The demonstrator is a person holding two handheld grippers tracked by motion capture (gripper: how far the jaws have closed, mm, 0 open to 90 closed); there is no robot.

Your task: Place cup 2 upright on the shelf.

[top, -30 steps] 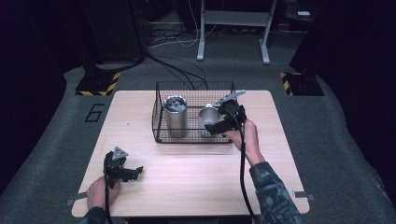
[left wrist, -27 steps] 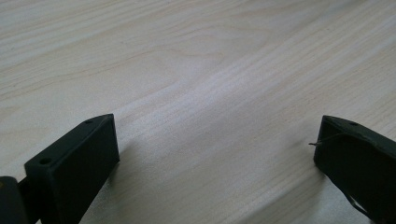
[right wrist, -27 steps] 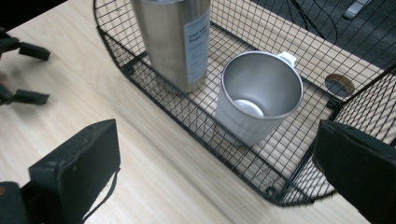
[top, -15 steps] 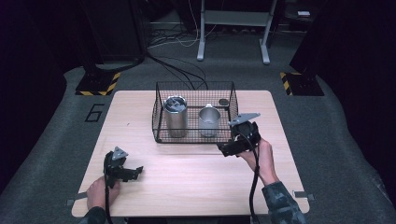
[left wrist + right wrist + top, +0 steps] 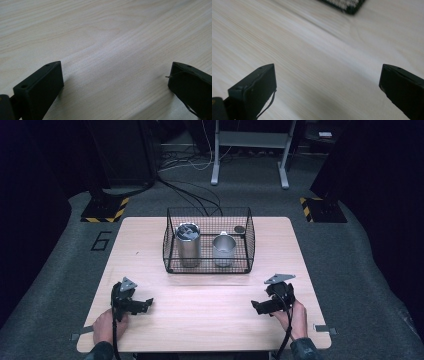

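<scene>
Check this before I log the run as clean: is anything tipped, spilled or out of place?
Nothing stands out. The tall steel cup and the mug stand upright inside the wire basket. Both claws, left and right, are open over bare table.

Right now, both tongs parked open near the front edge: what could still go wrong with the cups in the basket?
1. The tall steel tumbler stands upright close to the shorter steel cup in the wire basket; a nudge to the basket could knock them together or tip the taller one.
2. The right tongs and left tongs rest open on the table near its front edge; their trailing cables might snag and drag them off.
</scene>
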